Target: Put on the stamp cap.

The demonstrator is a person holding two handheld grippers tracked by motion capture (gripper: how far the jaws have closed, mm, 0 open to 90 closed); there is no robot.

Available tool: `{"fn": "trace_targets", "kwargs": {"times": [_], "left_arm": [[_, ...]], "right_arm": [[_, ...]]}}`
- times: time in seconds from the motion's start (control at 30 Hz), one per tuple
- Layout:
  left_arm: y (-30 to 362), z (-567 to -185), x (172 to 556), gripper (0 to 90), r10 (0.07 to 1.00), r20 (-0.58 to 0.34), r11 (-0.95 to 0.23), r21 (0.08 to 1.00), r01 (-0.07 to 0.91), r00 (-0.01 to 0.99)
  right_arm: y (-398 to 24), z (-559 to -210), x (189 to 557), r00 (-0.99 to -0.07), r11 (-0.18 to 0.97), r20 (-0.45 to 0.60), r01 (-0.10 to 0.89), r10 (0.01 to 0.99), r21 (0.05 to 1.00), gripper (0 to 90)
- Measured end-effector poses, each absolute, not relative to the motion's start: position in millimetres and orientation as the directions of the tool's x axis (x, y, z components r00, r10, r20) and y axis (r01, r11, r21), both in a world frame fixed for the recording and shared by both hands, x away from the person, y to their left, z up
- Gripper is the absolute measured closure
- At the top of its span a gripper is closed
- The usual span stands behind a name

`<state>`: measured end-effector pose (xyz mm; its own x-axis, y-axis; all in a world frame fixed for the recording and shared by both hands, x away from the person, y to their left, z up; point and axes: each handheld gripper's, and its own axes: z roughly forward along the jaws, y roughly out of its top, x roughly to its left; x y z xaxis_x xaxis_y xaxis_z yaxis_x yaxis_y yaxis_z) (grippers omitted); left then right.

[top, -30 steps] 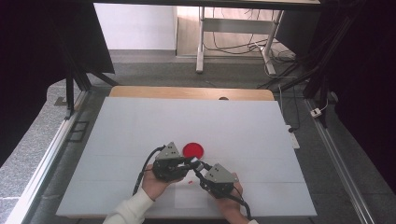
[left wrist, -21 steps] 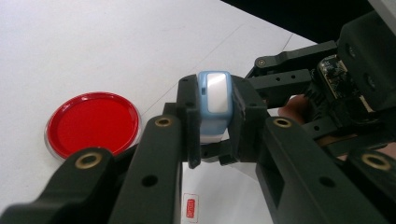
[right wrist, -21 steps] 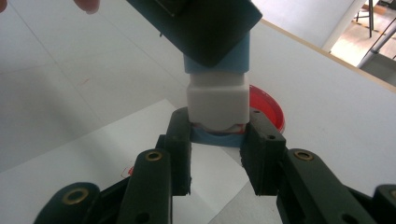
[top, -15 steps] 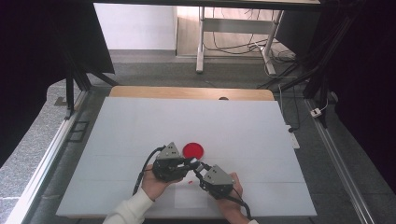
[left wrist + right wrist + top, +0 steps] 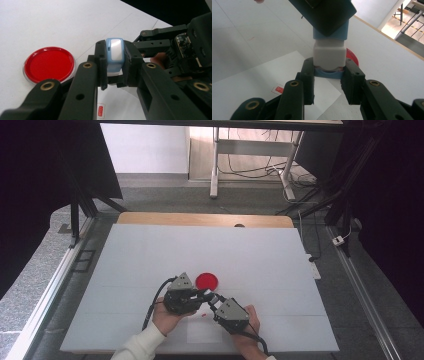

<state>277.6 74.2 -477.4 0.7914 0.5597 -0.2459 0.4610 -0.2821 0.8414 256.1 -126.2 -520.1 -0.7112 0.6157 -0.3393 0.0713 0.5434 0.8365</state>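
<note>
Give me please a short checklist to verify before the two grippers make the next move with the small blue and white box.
1. Left gripper shut on the blue and white box: ok, its pads press both sides.
2. Right gripper shut on the white end of the same box: ok.
3. Box lifted off the table: ok, the right gripper view has it above the white surface.
4. Red dish apart from the jaws: ok, it lies flat beside them.
5. Whether the two parts of the box have separated: cannot tell.
6. Paper sheet lying flat under the hands: ok.
</note>
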Motion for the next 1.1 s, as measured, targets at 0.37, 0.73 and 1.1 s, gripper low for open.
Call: {"fn": "trace_targets", "kwargs": {"times": [0.37,0.73,1.1], "left_arm": [[72.5,-481.2,278.1,75.7,0.562,-0.261,-0.277,0.835,0.476,0.785],[75.2,-484.2,280.3,75.8,0.55,-0.308,-0.245,0.83,0.502,0.776],[75.2,-486.9,280.5,75.8,0.553,-0.324,-0.229,0.827,0.513,0.768]], "right_arm": [[-123.3,-518.0,254.9,-0.71,0.574,-0.366,0.066,0.602,0.816,65.0],[-124.5,-515.8,255.1,-0.718,0.552,-0.344,0.067,0.605,0.831,65.1],[-126.0,-516.4,256.7,-0.729,0.55,-0.328,0.08,0.601,0.831,65.0]]}}
